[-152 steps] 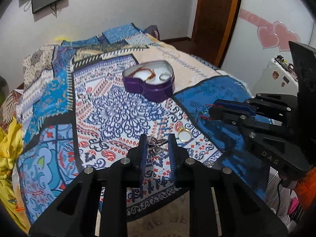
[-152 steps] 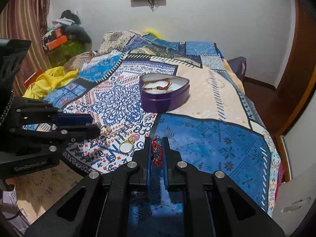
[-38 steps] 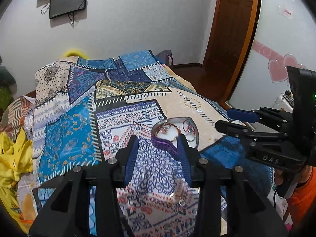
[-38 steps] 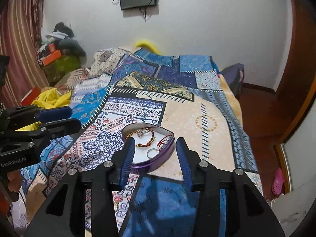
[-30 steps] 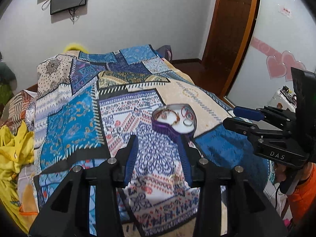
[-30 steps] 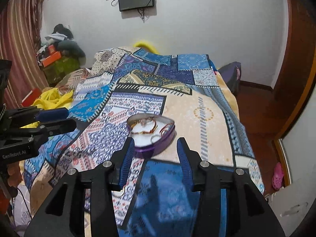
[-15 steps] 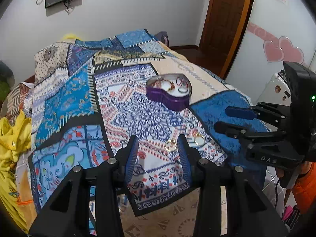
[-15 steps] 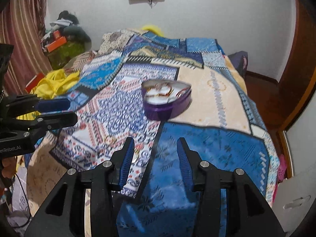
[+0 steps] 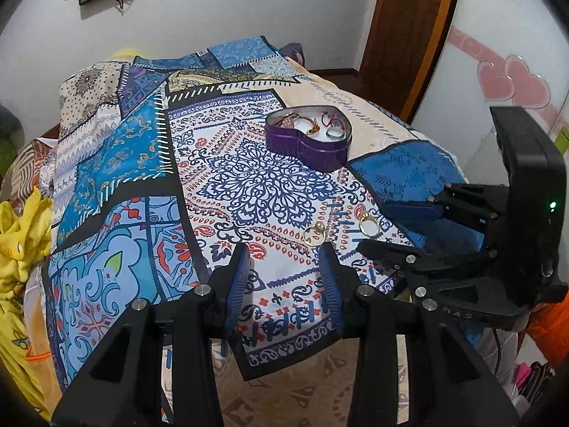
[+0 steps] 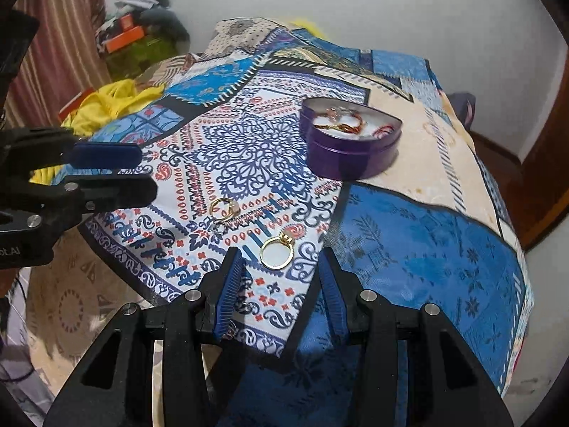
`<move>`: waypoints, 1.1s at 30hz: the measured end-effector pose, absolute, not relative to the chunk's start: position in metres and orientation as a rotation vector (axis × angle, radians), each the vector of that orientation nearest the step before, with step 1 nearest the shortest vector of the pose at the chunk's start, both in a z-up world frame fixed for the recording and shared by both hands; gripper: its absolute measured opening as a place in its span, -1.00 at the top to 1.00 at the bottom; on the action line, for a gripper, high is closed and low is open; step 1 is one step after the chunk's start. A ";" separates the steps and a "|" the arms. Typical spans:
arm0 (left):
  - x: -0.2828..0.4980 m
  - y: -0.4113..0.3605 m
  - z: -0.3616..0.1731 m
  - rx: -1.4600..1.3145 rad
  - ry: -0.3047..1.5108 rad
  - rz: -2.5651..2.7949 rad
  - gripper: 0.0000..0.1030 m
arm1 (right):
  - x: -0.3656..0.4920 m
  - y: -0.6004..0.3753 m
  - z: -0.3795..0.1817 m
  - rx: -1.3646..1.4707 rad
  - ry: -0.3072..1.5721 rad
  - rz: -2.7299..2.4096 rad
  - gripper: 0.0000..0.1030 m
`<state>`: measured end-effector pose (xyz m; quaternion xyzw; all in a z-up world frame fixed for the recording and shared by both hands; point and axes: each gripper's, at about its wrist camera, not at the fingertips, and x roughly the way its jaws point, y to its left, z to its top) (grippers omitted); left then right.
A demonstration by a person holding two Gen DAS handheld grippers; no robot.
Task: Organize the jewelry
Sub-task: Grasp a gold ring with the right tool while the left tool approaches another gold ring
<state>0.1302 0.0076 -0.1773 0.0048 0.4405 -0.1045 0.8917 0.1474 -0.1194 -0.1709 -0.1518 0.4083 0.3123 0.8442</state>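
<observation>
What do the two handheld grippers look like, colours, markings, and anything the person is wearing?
Both are matte black plastic with angular, triangular cut-out arms and silver round bolts. The left gripper and right gripper carry blue ribbed pads on their jaws. Seen from the left camera, the right one has a boxy black housing with a small green light and white lettering. An orange sleeve shows beneath it.
</observation>
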 end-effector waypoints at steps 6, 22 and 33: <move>0.139 0.004 -0.190 0.039 0.942 -0.250 0.38 | 0.147 -0.115 -0.172 -0.355 0.852 0.685 0.59; 0.161 -0.026 -0.207 0.211 1.004 -0.293 0.38 | 0.154 -0.126 -0.170 -0.256 0.862 0.684 0.90; 0.178 -0.024 -0.212 0.117 1.015 -0.315 0.57 | 0.158 -0.145 -0.156 -0.163 0.871 0.677 0.53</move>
